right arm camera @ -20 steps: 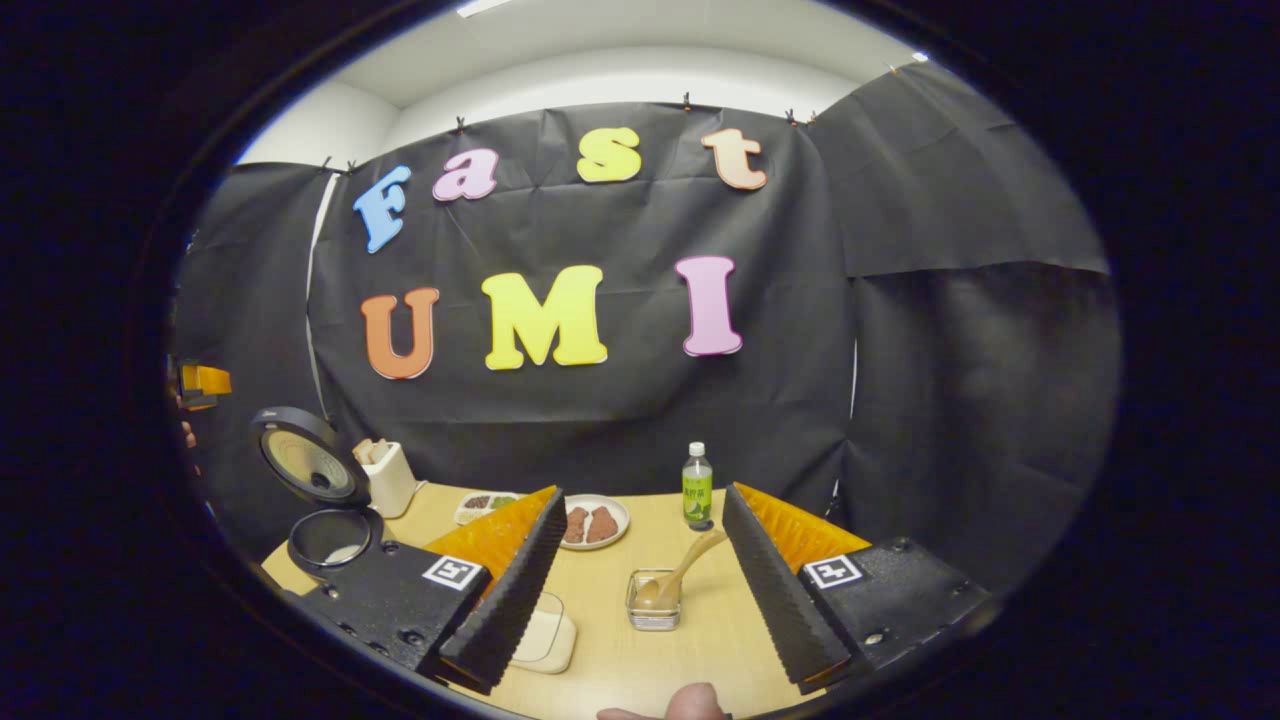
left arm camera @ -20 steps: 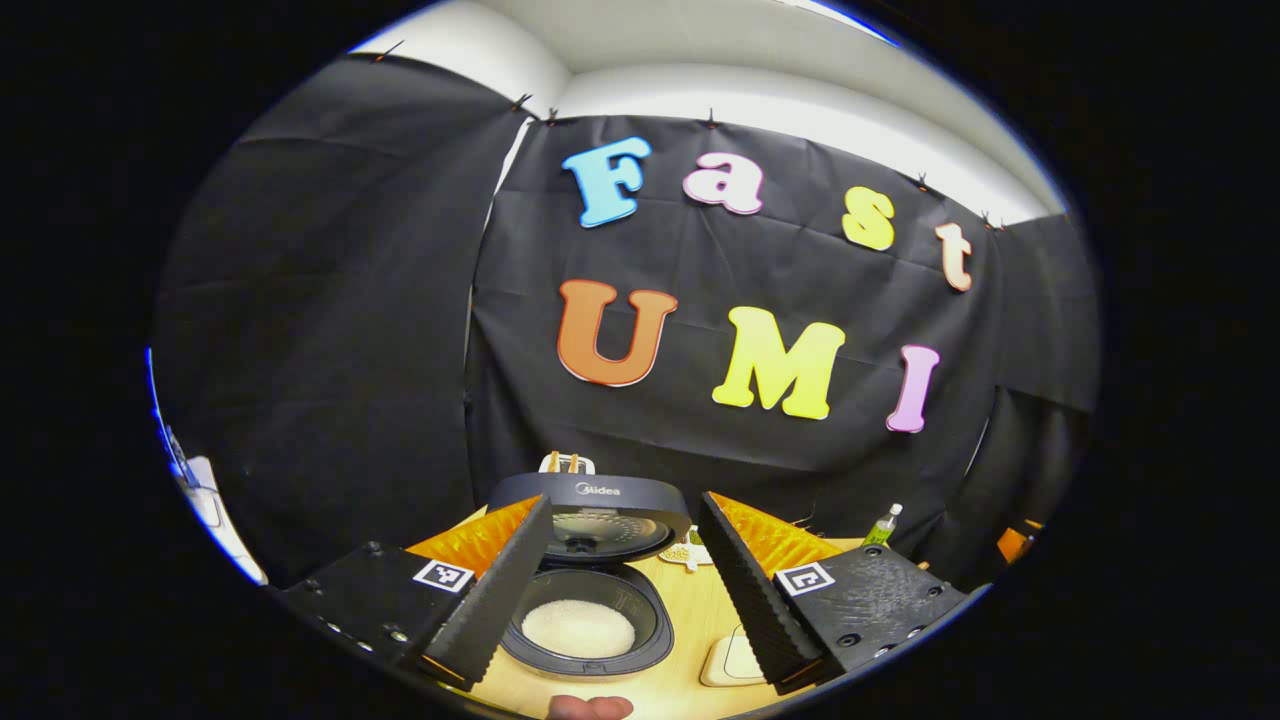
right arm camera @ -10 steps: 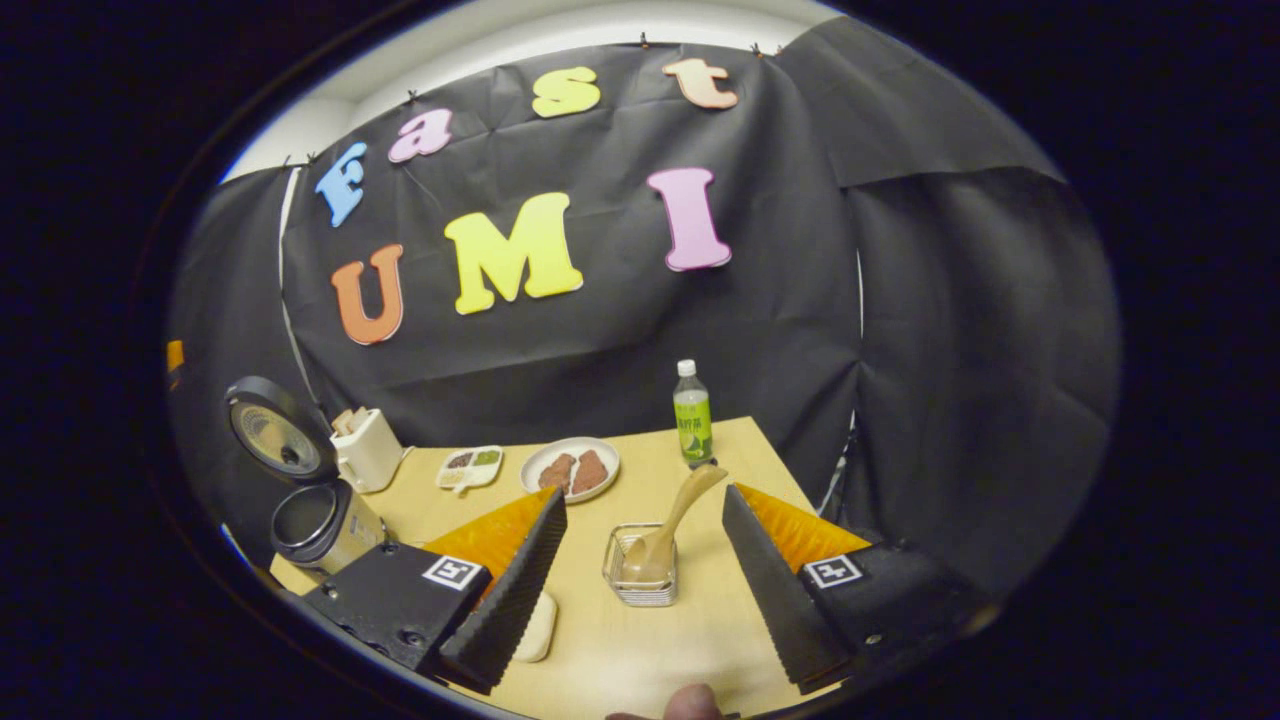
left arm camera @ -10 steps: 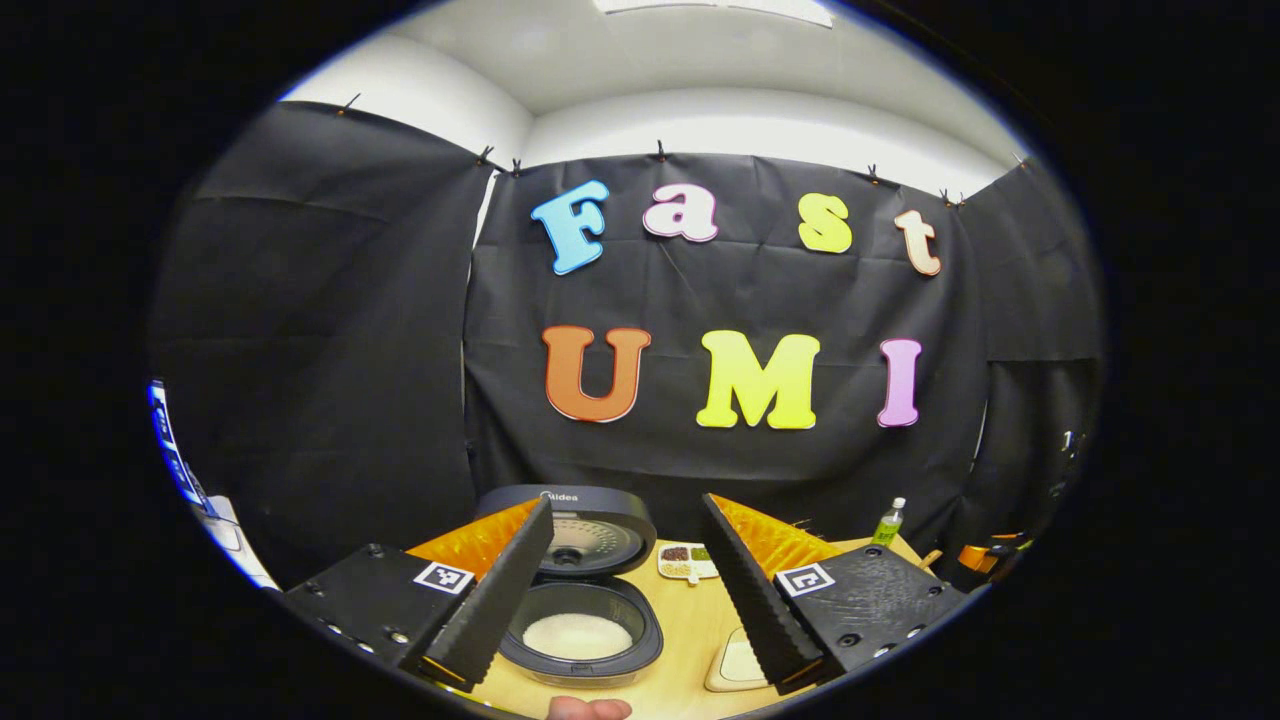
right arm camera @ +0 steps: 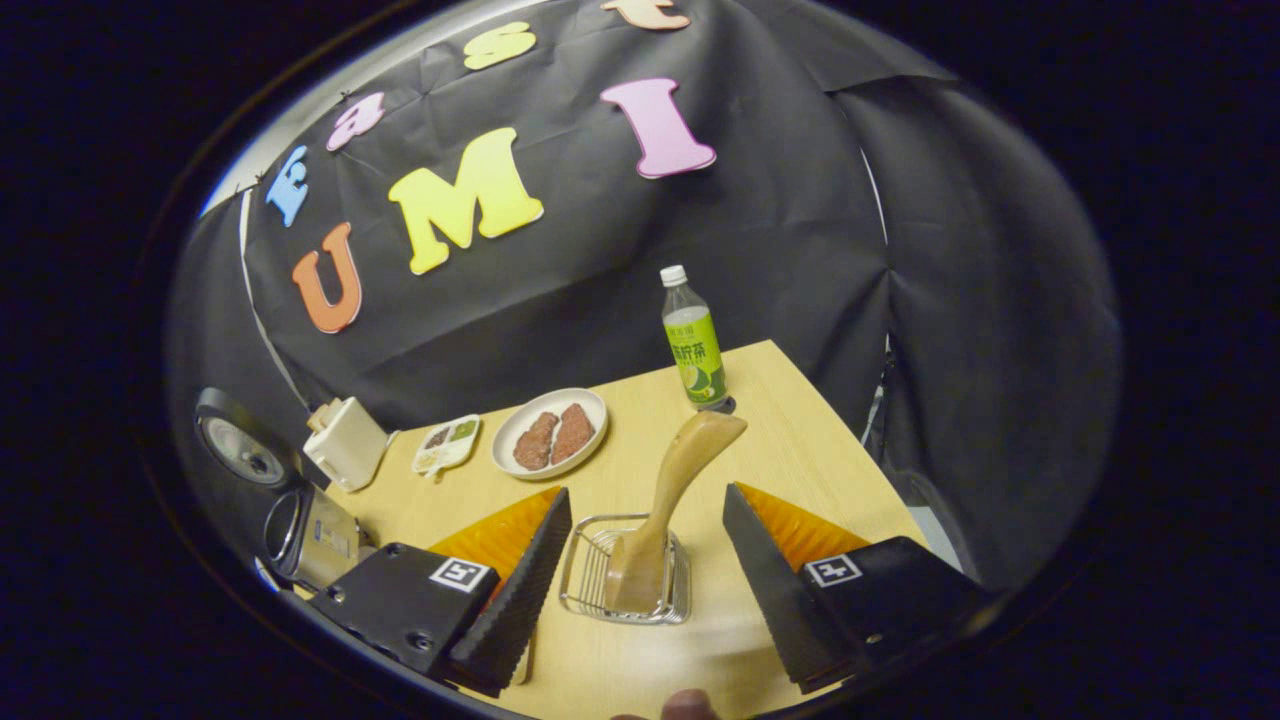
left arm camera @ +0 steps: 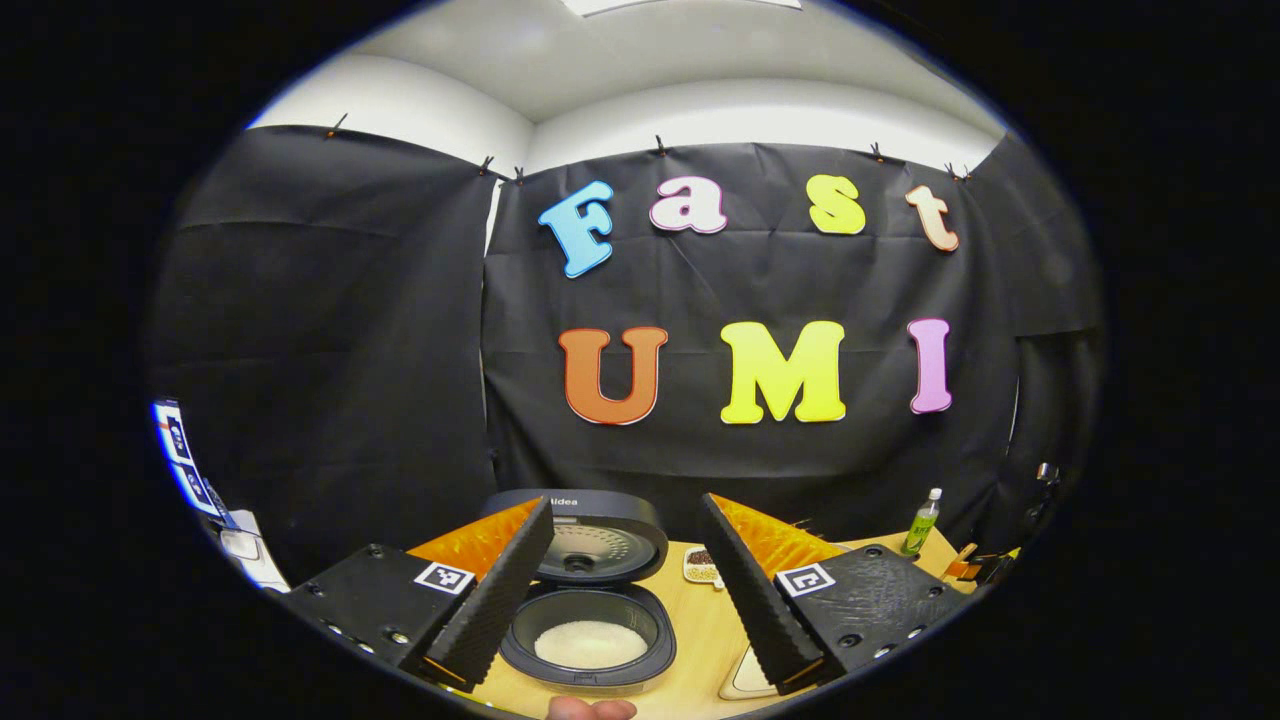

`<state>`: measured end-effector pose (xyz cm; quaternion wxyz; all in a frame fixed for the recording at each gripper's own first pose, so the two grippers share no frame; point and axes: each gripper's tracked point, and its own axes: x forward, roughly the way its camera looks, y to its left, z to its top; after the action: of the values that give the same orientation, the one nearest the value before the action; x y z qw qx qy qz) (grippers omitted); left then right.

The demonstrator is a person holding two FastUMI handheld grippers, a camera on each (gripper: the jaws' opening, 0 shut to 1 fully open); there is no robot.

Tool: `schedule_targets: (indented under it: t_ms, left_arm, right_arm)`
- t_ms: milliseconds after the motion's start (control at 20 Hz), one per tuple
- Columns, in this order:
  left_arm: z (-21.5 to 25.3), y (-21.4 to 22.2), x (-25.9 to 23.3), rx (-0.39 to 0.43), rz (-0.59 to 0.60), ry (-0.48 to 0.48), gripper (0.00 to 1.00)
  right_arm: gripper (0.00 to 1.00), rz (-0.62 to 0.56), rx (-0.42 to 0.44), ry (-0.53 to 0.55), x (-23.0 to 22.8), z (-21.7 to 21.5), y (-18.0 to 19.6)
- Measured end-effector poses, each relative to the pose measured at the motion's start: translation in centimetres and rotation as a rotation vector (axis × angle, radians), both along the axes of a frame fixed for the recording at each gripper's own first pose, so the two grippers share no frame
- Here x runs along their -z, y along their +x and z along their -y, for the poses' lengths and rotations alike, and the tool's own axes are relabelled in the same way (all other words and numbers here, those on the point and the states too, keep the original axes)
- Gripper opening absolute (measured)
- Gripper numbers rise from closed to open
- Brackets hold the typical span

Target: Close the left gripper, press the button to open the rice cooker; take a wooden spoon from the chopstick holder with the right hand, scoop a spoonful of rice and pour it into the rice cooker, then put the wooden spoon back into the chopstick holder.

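Note:
The rice cooker (left arm camera: 588, 650) stands open right in front of my left gripper (left arm camera: 625, 503). Its lid (left arm camera: 590, 540) is raised and white rice lies in the pot. My left gripper is open with nothing between its fingers. In the right gripper view, a wooden spoon (right arm camera: 685, 460) stands bowl-down in a wire chopstick holder (right arm camera: 625, 575), its handle leaning up and to the right. My right gripper (right arm camera: 645, 493) is open just above the holder, and the spoon's handle rises between its fingers without touching them. The cooker (right arm camera: 310, 520) also sits at the far left.
On the wooden table (right arm camera: 800, 460) stand a green bottle (right arm camera: 693, 345), a plate of brown pieces (right arm camera: 550, 435), a small divided dish (right arm camera: 445, 445) and a white box (right arm camera: 345, 455). A cream dish (left arm camera: 745, 675) lies by the cooker. The table's right edge is close.
My right gripper has moved forward and tilted down over the wire holder, so the spoon now stands between its fingers. My left gripper has hardly shifted; the cooker stays open.

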<state>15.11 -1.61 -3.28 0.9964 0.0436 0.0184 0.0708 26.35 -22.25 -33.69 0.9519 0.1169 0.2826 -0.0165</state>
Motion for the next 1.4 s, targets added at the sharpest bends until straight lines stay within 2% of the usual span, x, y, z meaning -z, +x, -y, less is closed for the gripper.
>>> schedule_targets:
  t_ms: [100,150,200,250,300,350,400,450,500,650,800,950,1200,1400]
  left_arm:
    - [-0.1,0.1,-0.5,-0.016,0.000,-0.016,0.94]
    - [-0.4,0.3,-0.6,-0.034,-0.002,-0.036,1.00]
    - [-0.6,0.6,-0.5,-0.049,-0.005,-0.053,0.94]
    - [-0.7,0.8,-0.3,-0.065,-0.009,-0.060,0.94]
    - [-0.9,0.7,-0.1,-0.078,-0.010,-0.062,0.95]
    - [-0.8,0.6,0.0,-0.082,-0.016,-0.066,0.95]
    - [-0.7,0.5,0.1,-0.083,-0.021,-0.073,0.84]
    - [-0.7,0.5,0.1,-0.085,-0.019,-0.077,0.95]
    - [-0.6,0.5,0.0,-0.087,-0.016,-0.080,0.95]
    - [-0.3,0.8,0.5,-0.077,-0.039,-0.114,0.94]
    - [-0.1,0.7,0.2,-0.091,-0.024,-0.143,0.95]
    - [-0.7,0.5,0.5,-0.092,-0.029,-0.128,0.95]
    - [-1.2,-0.4,0.0,-0.055,-0.007,-0.111,0.95]
    - [-3.4,-1.8,-0.3,-0.029,0.022,-0.084,0.95]
  right_arm:
    - [0.98,-0.033,-0.011,0.040,1.6,-0.5,1.4]
    - [0.98,-0.041,-0.019,0.056,2.2,-0.6,2.1]
    - [0.91,-0.050,-0.028,0.062,2.7,-0.7,2.7]
    - [0.85,-0.058,-0.030,0.061,3.1,-0.7,3.3]
    - [0.86,-0.065,-0.036,0.070,3.5,-0.9,3.7]
    - [0.80,-0.070,-0.039,0.087,3.5,-1.2,4.0]
    - [0.75,-0.071,-0.044,0.105,3.5,-1.5,4.2]
    - [0.60,-0.074,-0.042,0.104,3.5,-1.5,4.3]
    - [0.61,-0.077,-0.041,0.099,3.6,-1.3,4.2]
    - [0.22,-0.090,-0.034,0.120,3.3,-1.1,3.4]
    - [0.17,-0.108,-0.030,0.133,2.8,-1.0,2.3]
    - [0.09,-0.053,-0.015,0.108,0.2,-1.0,1.8]
    - [0.08,0.063,0.015,-0.007,-5.8,-1.3,1.6]
    - [0.09,0.113,-0.011,-0.053,-10.6,-5.1,-0.2]
